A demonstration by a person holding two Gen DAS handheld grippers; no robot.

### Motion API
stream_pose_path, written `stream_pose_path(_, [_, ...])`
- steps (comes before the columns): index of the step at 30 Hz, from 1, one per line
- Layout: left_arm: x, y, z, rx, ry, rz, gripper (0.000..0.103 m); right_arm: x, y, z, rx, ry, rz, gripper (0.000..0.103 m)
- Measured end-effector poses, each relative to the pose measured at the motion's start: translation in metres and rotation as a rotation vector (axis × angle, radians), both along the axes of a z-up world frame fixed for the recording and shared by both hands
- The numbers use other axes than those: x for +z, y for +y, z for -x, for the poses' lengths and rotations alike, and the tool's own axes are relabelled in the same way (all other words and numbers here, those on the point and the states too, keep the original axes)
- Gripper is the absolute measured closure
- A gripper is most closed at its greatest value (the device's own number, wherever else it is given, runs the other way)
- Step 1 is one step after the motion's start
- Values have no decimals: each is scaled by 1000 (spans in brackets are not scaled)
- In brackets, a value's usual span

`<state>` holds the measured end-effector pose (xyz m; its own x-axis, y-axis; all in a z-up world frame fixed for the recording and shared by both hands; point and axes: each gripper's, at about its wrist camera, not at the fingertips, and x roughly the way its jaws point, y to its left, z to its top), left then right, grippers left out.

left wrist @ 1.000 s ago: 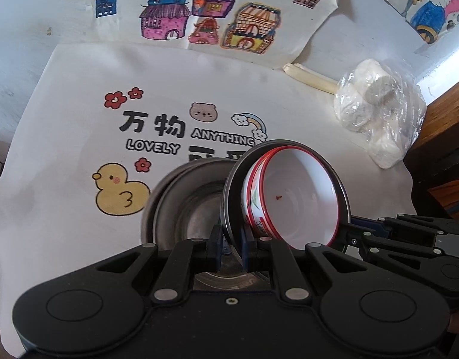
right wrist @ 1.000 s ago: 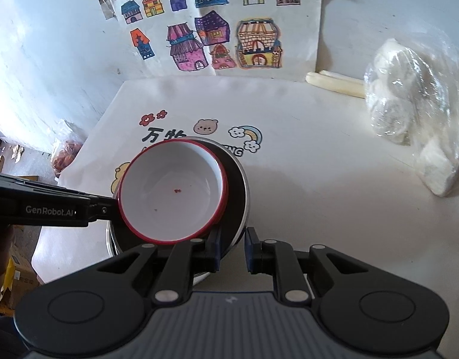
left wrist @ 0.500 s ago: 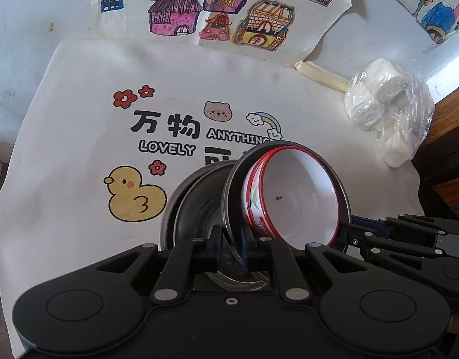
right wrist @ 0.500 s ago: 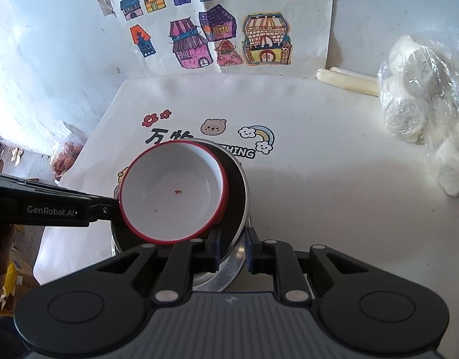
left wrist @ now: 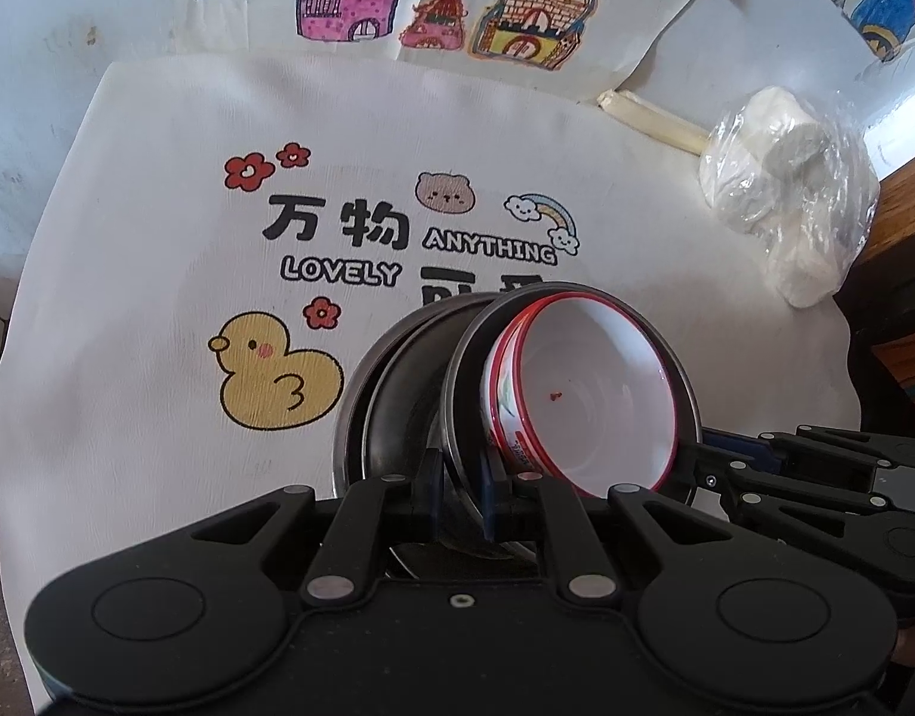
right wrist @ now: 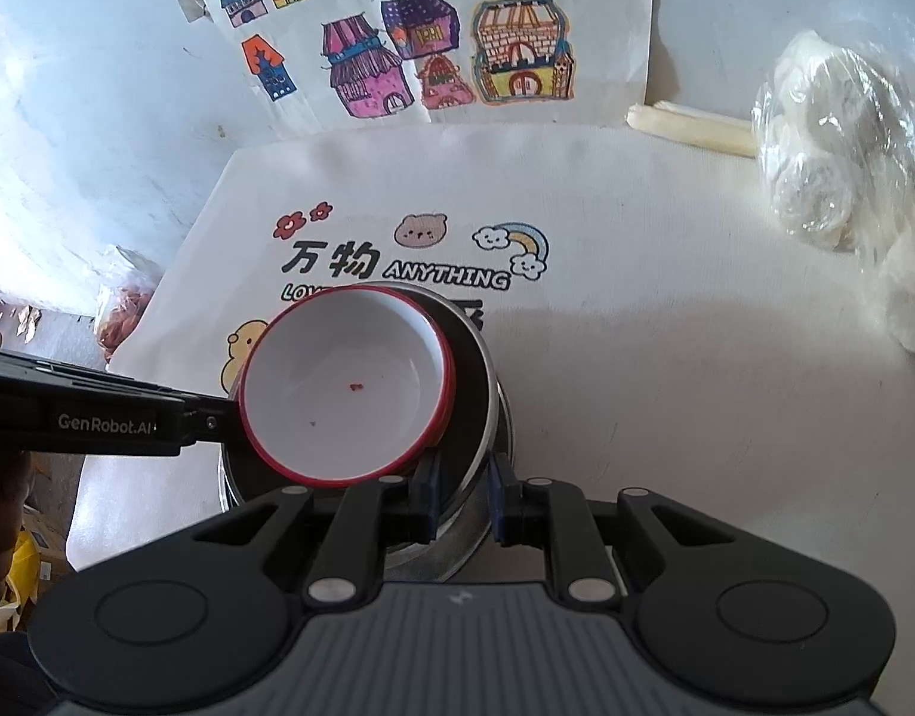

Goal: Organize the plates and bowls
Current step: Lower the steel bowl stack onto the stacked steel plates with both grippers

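Observation:
A white bowl with a red rim sits inside a dark metal bowl. Both are lifted and tilted above a steel plate that lies on the printed cloth. My left gripper is shut on the metal bowl's rim at its left side. My right gripper is shut on the same rim at its near side. The right gripper also shows at the lower right in the left wrist view, and the left one at the left in the right wrist view.
A white cloth with a duck and lettering covers the table. A clear bag of white items lies at the right. A pale stick lies at the back. House drawings hang on the wall.
Both grippers have drawn back and up with the nested bowls. The steel plate below stays on the cloth and more of the cloth shows.

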<state>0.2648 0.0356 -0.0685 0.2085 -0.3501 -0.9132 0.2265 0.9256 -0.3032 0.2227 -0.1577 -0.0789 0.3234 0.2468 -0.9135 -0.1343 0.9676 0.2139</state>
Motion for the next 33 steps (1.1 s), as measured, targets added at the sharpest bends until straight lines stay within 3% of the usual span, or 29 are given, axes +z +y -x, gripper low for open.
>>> stream_pose_path(33, [-5,14,-2,51,9,-17,92,-10,17,-5,42,4,11,84])
